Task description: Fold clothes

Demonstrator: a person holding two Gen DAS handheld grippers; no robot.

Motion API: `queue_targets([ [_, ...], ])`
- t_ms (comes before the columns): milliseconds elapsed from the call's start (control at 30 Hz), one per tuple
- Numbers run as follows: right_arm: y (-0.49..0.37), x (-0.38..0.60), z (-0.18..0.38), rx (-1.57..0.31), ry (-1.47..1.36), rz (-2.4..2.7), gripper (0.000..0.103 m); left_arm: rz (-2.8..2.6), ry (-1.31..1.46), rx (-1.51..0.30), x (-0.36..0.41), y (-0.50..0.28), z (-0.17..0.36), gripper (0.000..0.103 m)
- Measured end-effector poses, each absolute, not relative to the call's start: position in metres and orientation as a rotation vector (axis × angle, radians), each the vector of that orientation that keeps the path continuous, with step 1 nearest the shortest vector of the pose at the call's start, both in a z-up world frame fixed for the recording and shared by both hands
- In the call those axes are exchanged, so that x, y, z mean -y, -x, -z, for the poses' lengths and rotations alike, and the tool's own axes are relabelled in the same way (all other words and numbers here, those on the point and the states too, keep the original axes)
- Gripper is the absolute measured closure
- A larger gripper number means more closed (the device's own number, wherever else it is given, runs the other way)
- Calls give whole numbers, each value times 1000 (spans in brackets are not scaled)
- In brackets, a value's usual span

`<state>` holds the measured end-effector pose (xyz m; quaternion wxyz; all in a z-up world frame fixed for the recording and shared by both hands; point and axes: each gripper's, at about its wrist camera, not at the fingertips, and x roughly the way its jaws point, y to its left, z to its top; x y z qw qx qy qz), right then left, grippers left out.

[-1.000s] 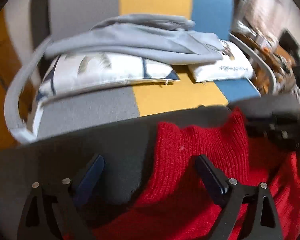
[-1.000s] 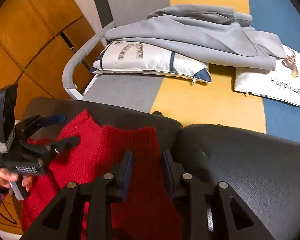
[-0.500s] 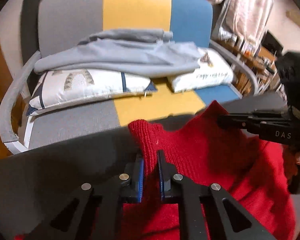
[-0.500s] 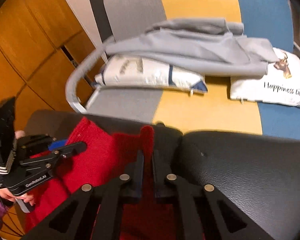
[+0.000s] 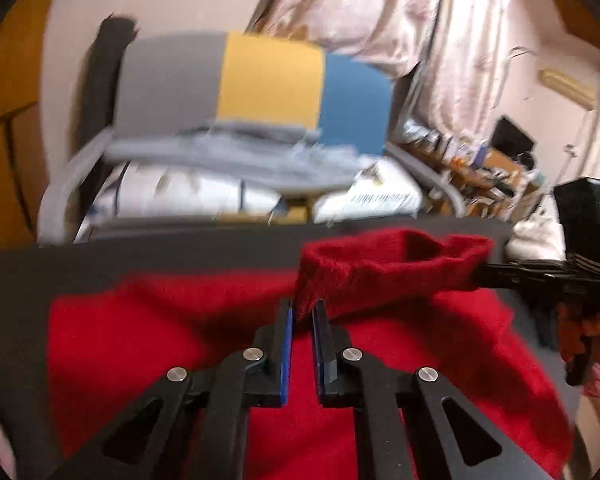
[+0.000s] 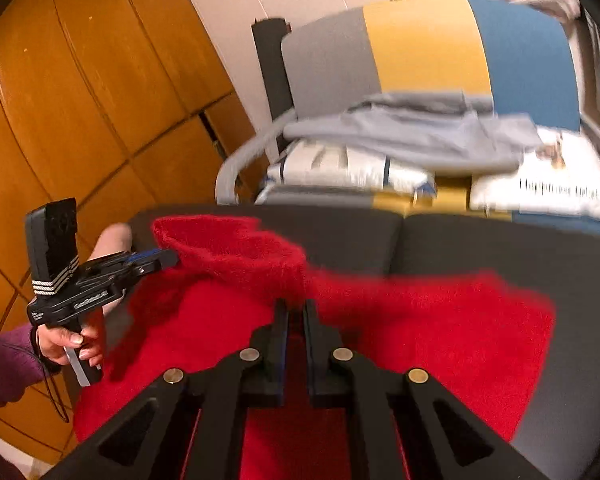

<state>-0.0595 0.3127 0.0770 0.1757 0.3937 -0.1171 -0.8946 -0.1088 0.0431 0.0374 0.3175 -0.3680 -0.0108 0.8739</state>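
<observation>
- Left tongs (image 5: 303,307): jaws have just been closing and are now clamped, a fold of the red sweater (image 5: 204,344) pinched between the blue pads at the tips.
- Right tongs (image 6: 296,307): jaws have just been closing too, now clamped on the same red knit.
- Each tongs holds one end of a thick rolled edge of the sweater; that edge hangs raised between the two tips, sagging open like a tube.
- In the left wrist view the right tongs (image 5: 480,270) enters from the right edge, tip buried in the far end of the raised edge.
- In the right wrist view the left tongs (image 6: 168,258) enters from the left, held by a hand (image 6: 74,344) with a purple sleeve (image 6: 4,364).
- The rest of the sweater lies spread flat on the black padded worktop (image 6: 480,240), below and around both tongs.
- Worktop shows a seam down the middle in the right wrist view; the sweater covers mostly the left half and crosses onto the right.
- Beyond the worktop: a chair (image 6: 420,44) with grey, yellow and blue panels.
- On the chair seat: white cushions (image 6: 352,168), with a grey garment (image 6: 412,136) piled on top.
- Wooden panelling (image 6: 60,100) to the left; pale curtain (image 5: 420,12) behind the chair. Background is motion-blurred.
</observation>
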Motion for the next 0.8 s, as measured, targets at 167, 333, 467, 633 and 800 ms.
queue_targets([
  [167,33,-306,-16,409,-1286,2518,98,-2321,1082,174,-19,81,-4,96],
  [333,12,-334,-25,692,-1218,2523,78,-2300,1129,417,3,91,-20,95],
  [467,26,-349,-34,948,-1143,2461,77,-2229,1199,611,-5,117,-30,84],
  [633,65,-337,-22,1104,-1239,2348,77,-2181,1404,470,-58,142,-22,56],
  [800,84,-332,-11,1094,-1308,2373,83,-2214,1425,423,-72,145,-18,95],
])
